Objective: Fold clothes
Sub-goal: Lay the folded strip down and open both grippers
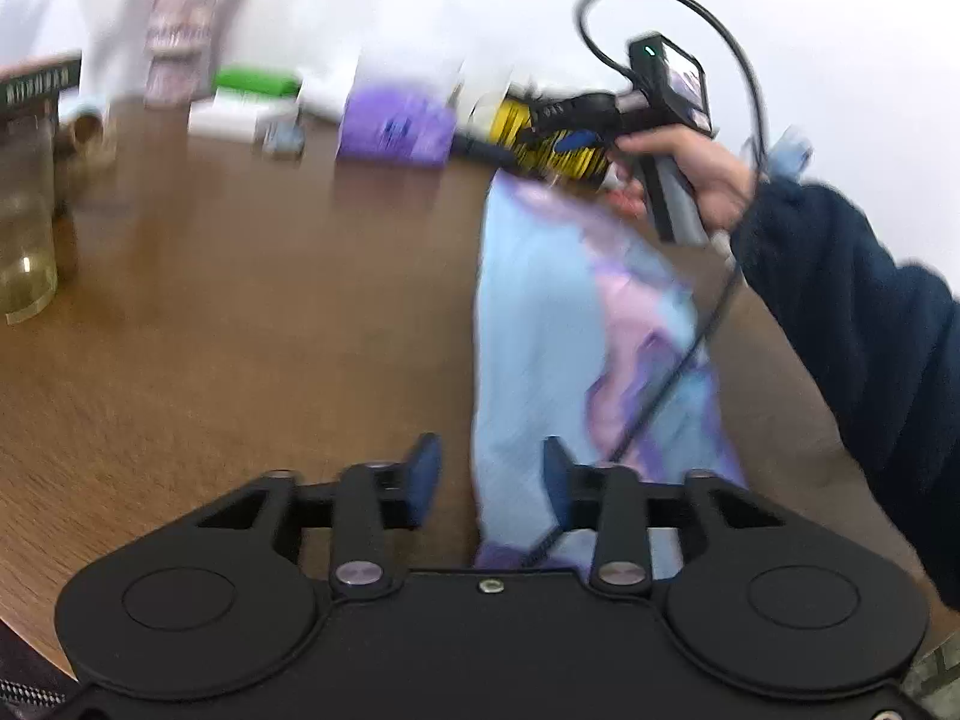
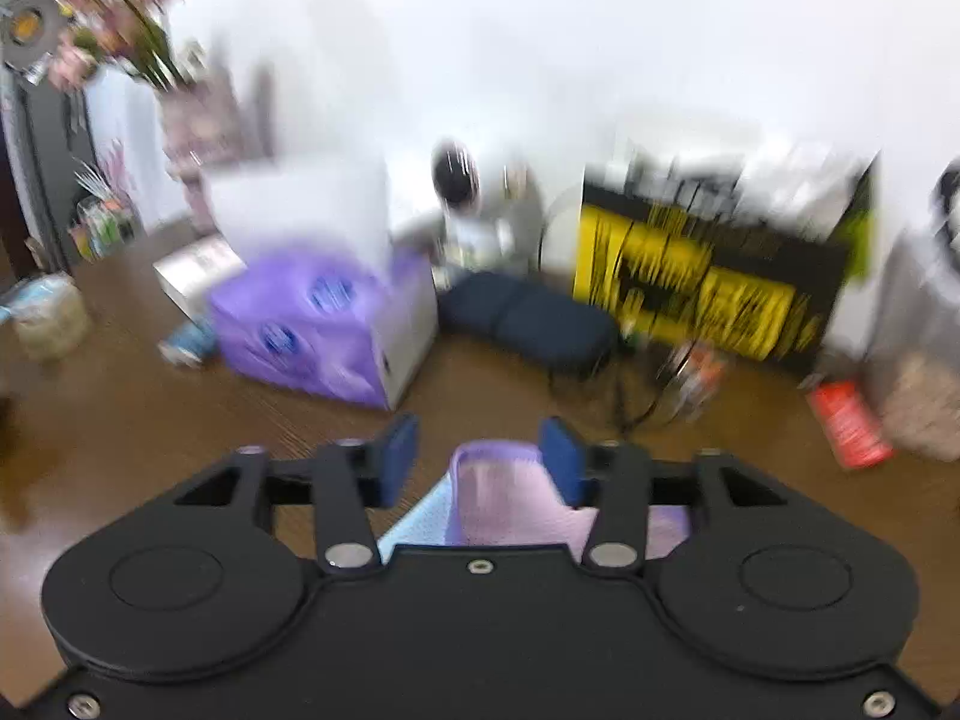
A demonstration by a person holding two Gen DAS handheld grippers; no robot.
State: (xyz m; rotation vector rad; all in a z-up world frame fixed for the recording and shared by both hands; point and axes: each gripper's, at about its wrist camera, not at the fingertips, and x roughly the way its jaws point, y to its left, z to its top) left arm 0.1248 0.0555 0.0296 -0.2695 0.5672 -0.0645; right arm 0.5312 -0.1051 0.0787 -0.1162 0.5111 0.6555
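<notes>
The garment, soft and limp, lay lengthwise on the tabletop near the purple box, both left gripper and right gripper fingers apart, edges judged the best hold.

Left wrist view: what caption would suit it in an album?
Open left gripper above a light blue and purple garment stretched along a brown wooden table, the right hand holding the other gripper at its far end.
</notes>
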